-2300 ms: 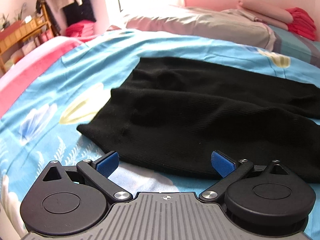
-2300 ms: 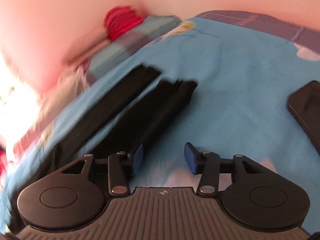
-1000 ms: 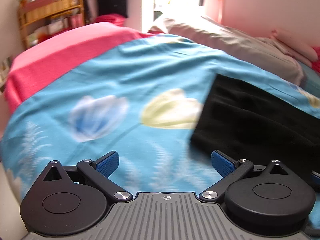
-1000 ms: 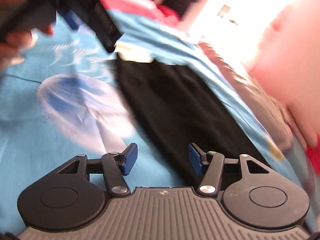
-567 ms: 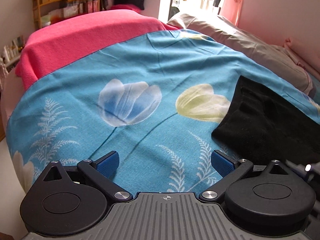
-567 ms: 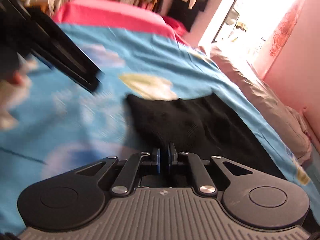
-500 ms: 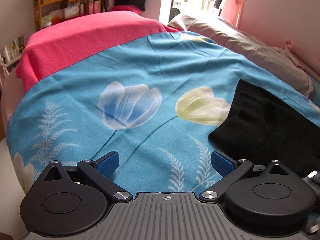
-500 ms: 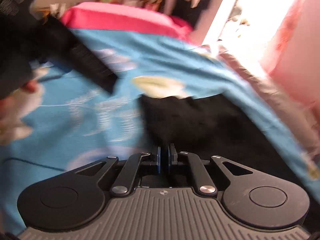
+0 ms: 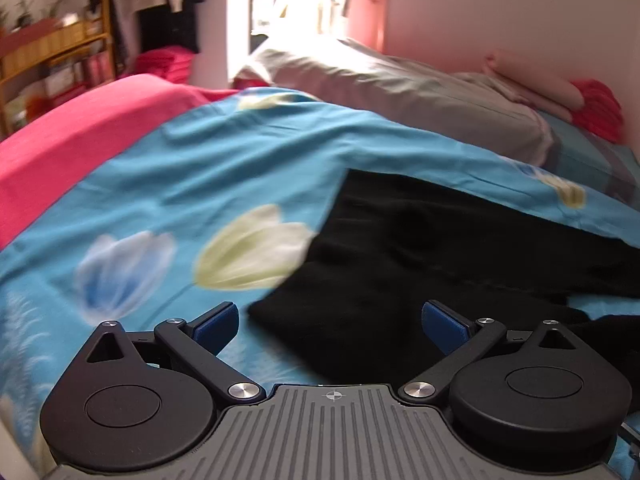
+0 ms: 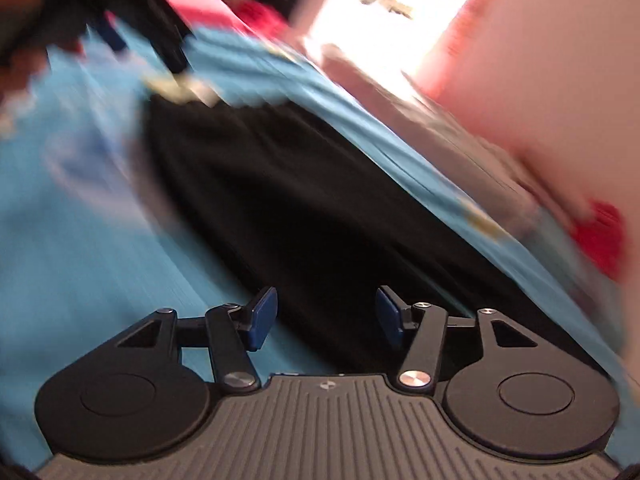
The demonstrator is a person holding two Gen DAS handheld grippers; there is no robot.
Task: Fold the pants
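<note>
— Where are the black pants (image 9: 420, 264)?
— Flat on the bed (image 9: 240, 168), towards its pillow edge. My right hand-held gripper (image 10: 326, 314) is opening, empty; left hand-held gripper (image 9: 332, 320) wide, empty.
— Risk?
— Pinching one layer only, I'd guess.

Pants (image 9: 420, 264): one pair, black, soft ribbed knit. Lay flat on the bed (image 9: 208, 184), on its blue flowered cover, lengthwise along the side nearest the pillows. The waist end faced the pink blanket end of the bed, beside a pale yellow tulip print, its near corner lying toward the bed's front edge. The legs ran away toward the far end, one fold of cloth overlapping the other. Surface lightly rumpled. The right wrist view was blurred.
</note>
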